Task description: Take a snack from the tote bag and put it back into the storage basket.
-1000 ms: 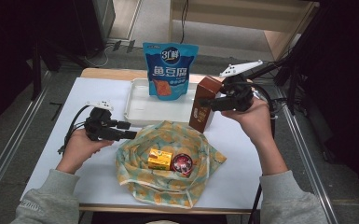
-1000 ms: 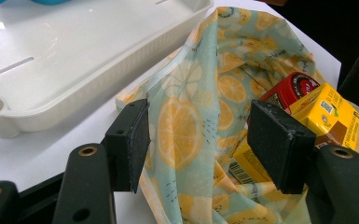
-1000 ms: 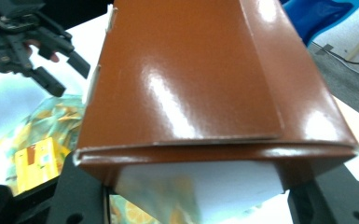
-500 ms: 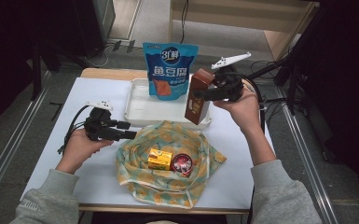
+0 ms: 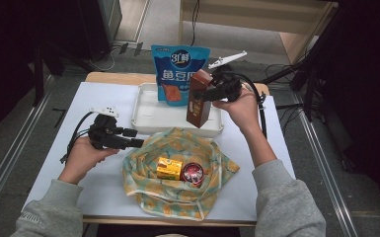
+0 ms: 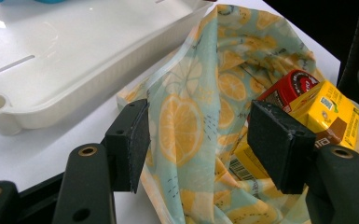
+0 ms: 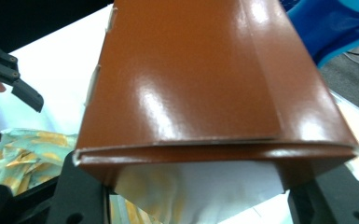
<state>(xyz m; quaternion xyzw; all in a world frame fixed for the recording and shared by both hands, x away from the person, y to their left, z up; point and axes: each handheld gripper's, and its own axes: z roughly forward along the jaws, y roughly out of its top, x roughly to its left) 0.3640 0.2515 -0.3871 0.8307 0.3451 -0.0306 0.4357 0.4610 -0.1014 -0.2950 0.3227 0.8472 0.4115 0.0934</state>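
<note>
Right gripper (image 5: 205,94) clamped on tall glossy brown carton (image 5: 199,98) — held tilted above near rim of white plastic tray (image 5: 148,118). Left gripper (image 5: 137,139) low at edge of orange-print cloth bag (image 5: 177,148), fingers (image 6: 130,140) apart, apparently just clear of fabric — touching nothing.

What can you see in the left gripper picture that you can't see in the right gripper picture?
The left gripper view has the white tray, a yellow box and a red can tucked inside the cloth, and the left gripper with its jaws open around the cloth's edge. The right gripper view has the brown box up close, clamped in the right gripper, plus a corner of the blue snack bag. Both show the orange-patterned cloth and the white table.
</note>
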